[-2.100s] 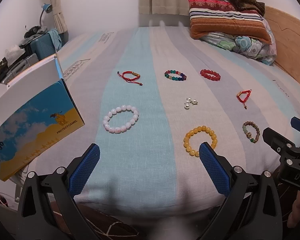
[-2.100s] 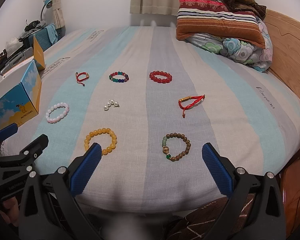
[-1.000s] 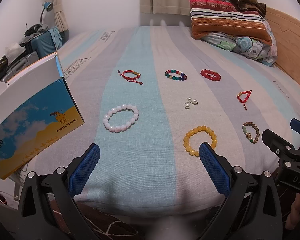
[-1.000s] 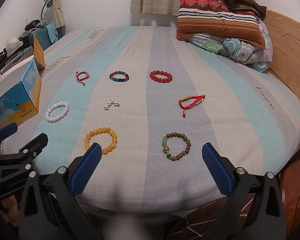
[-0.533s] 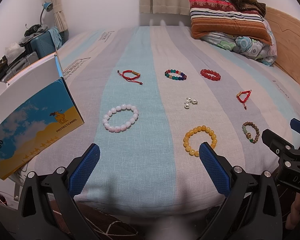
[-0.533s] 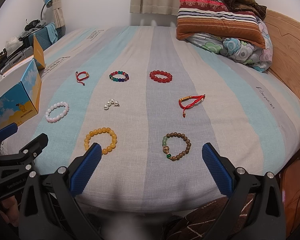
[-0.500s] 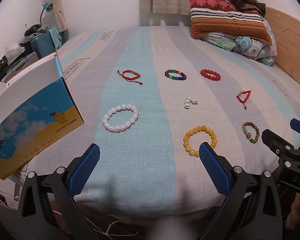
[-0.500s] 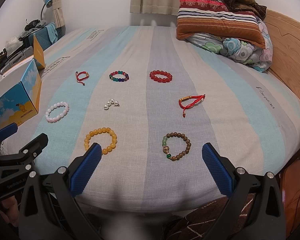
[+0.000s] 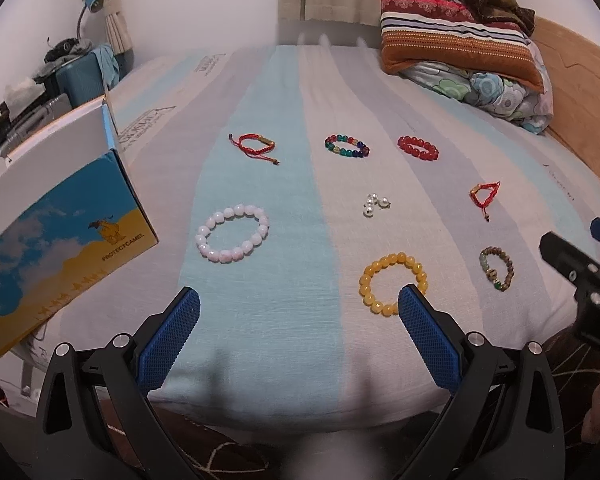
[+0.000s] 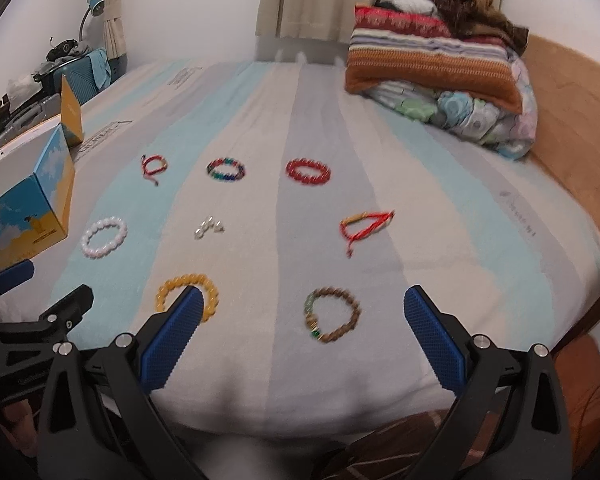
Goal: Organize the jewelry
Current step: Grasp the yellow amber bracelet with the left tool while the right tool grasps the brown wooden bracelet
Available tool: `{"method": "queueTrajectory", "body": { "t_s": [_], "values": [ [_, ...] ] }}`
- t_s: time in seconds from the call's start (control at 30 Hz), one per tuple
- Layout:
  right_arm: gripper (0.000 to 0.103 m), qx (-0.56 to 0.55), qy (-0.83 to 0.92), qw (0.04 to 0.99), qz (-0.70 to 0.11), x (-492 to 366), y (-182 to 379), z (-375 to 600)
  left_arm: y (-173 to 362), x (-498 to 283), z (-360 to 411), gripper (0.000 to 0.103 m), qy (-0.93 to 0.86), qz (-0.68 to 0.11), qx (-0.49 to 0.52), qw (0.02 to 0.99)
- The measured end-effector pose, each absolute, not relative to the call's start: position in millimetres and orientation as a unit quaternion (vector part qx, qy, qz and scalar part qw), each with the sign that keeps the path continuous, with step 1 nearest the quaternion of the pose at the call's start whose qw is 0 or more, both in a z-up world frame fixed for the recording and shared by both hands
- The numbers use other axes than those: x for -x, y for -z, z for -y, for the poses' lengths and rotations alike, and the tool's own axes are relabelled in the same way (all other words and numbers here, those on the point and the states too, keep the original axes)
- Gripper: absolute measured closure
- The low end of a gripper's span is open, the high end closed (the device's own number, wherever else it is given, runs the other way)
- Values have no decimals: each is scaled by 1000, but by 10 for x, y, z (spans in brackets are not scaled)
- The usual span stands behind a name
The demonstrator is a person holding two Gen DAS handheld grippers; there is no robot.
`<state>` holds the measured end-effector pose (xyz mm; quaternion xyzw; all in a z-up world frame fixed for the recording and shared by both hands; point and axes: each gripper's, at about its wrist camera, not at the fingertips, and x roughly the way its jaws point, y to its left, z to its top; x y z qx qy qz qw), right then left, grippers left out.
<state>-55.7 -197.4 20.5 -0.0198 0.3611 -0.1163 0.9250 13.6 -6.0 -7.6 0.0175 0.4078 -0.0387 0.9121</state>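
left wrist view: the left gripper point(image 9: 298, 304) hangs wide open and empty at the near edge of the striped bed point(image 9: 256, 332). the white bracelet point(image 9: 232, 233) lies ahead, the yellow bracelet point(image 9: 392, 278) just beside its right finger, a blue and yellow box point(image 9: 56, 248) off to the left.

right wrist view: the right gripper point(image 10: 300, 308) is spread wide too, holding nothing, with the brown bracelet point(image 10: 333, 314) lying between its fingers on the sheet. this picture is slightly blurred. the red cord bracelet point(image 10: 366, 225) lies further back.
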Motion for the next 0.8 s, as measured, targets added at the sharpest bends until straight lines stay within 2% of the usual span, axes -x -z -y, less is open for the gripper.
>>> {"method": "queueTrajectory", "body": {
  "t_s": [0.2,0.47,0.8],
  "values": [
    [7,20,121,924,-361,452,-356,2121,-31,-258,160,6,52,-405,-23,913],
    [7,28,134,912,-387,179,-402,2400,75,-512,385,6,80,-431,-31,898],
    [8,-20,129,870,-476,-170,225,2667,491,-712,666,6,114,-465,-28,878]
  ]
}}
